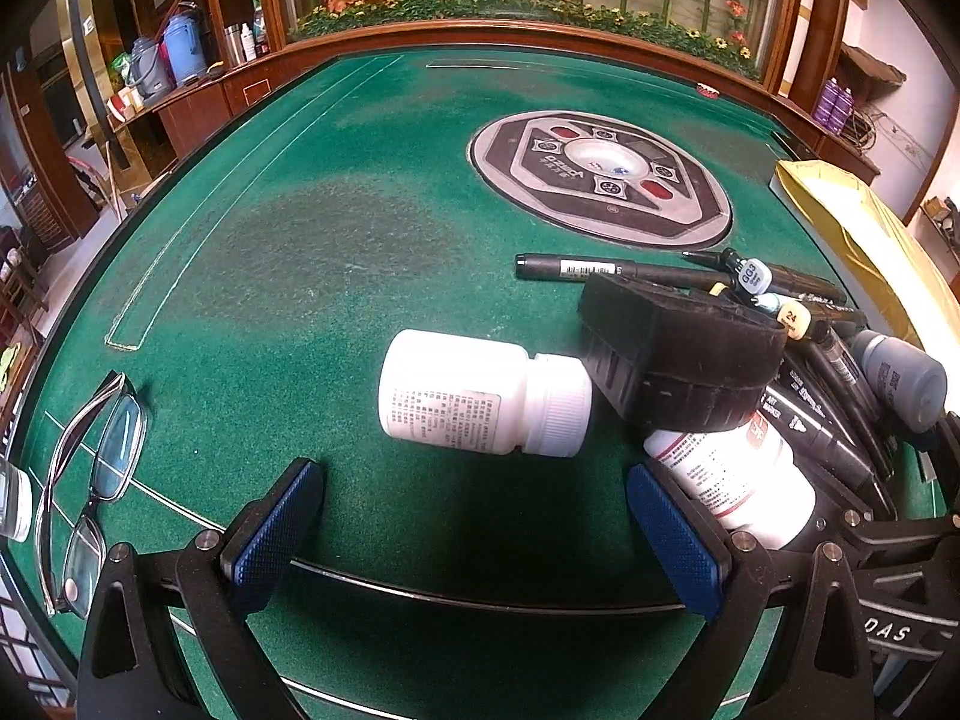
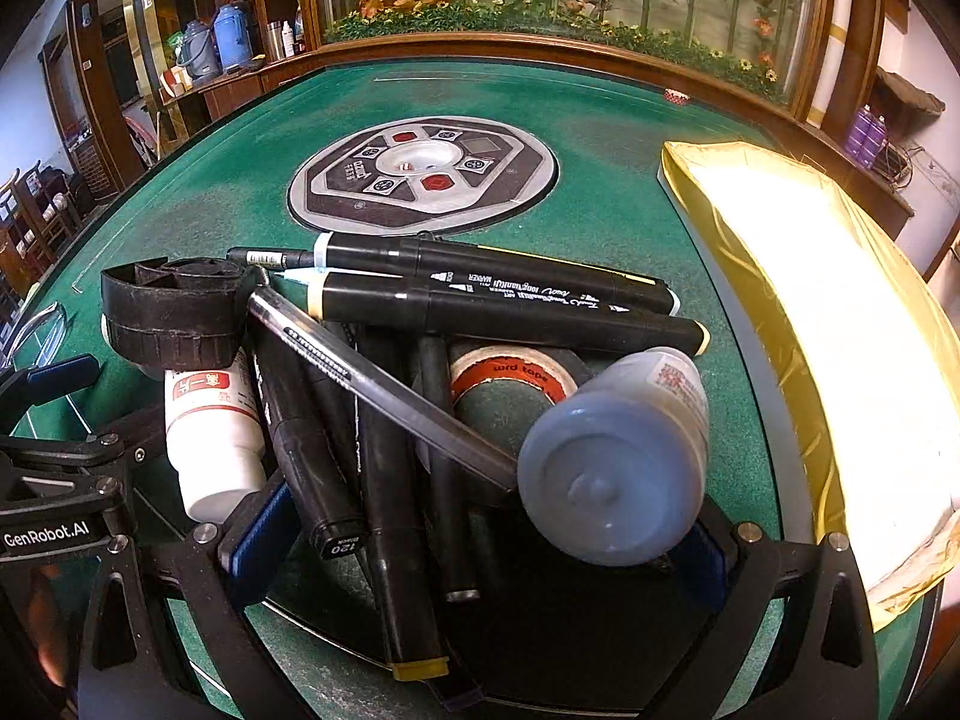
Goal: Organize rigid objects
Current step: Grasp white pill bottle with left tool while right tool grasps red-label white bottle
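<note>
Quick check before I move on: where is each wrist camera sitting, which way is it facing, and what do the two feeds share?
Left wrist: low over the green table, facing a lying white bottle ahead of the open left tool; glasses far left.
Right wrist: low over the pile of markers, tape and grey bottle at the open right tool; the left tool shows at its left edge.
Shared: the black holder, the red-label bottle, the centre panel.

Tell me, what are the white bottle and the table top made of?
The white bottle looks like smooth, slightly shiny plastic with a ribbed screw cap. The table top looks like green felt: matte and fuzzy, with worn, paler patches.
</note>
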`<state>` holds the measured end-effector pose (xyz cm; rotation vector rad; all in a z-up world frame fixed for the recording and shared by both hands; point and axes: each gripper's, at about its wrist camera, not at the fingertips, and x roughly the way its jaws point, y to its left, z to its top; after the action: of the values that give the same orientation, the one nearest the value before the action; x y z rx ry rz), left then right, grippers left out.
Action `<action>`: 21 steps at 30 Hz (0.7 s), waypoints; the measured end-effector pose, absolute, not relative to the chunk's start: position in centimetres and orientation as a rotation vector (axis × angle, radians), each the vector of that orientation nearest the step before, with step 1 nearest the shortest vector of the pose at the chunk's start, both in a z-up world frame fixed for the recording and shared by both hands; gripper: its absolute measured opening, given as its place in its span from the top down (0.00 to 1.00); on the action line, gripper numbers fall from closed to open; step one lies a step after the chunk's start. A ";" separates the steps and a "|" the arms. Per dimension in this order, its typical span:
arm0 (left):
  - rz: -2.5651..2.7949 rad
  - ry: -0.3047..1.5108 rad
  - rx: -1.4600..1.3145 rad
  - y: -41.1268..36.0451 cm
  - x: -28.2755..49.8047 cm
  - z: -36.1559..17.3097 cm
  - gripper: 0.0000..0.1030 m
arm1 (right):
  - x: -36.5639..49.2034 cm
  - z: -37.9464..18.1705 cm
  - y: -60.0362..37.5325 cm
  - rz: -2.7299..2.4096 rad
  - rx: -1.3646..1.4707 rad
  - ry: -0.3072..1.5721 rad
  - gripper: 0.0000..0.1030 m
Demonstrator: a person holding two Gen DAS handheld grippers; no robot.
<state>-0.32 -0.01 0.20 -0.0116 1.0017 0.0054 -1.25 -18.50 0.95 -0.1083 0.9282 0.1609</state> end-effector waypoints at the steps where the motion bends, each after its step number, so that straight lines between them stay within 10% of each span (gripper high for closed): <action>1: 0.001 1.014 -0.011 0.1 -0.4 0.2 0.01 | -1.2 0.9 -18.5 0.160 -0.108 0.929 0.00; 18: -0.018 0.960 -0.048 1.8 -1.0 3.3 0.01 | -3.0 3.6 -21.2 0.510 -0.110 0.904 0.00; 21: -0.011 0.971 -0.040 1.8 -0.2 2.9 0.00 | -4.5 4.0 -21.9 0.562 -0.127 0.855 0.14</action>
<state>-0.18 1.77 2.94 -0.0398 0.9709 -0.0112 -4.50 -21.91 3.98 -0.1272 0.8551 0.5617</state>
